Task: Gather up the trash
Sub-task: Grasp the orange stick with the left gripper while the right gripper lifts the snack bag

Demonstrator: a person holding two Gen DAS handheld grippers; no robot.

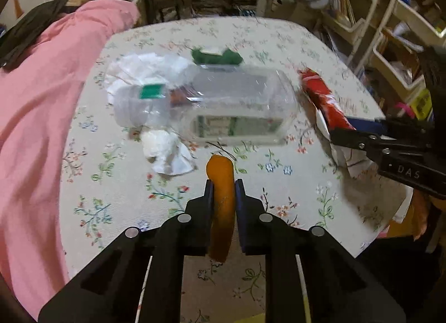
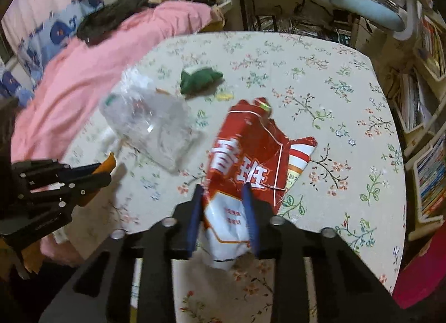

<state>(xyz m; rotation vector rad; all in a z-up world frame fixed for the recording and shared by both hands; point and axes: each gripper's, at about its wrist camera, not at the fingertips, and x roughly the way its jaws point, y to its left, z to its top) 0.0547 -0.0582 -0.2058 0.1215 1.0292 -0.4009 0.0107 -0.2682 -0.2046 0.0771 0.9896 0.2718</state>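
Note:
My left gripper is shut on an orange peel strip above the floral table. My right gripper is shut on a red and white snack bag; the bag also shows in the left wrist view with the right gripper on it. A clear plastic bottle lies on its side mid-table, also in the right wrist view. A crumpled white tissue, a crumpled clear plastic bag and a green wrapper lie near it. The left gripper shows at the left of the right wrist view.
A pink blanket lies along the table's left side. Shelves with books and bins stand at the right. A desk and a pale blue chair base are beyond the far edge.

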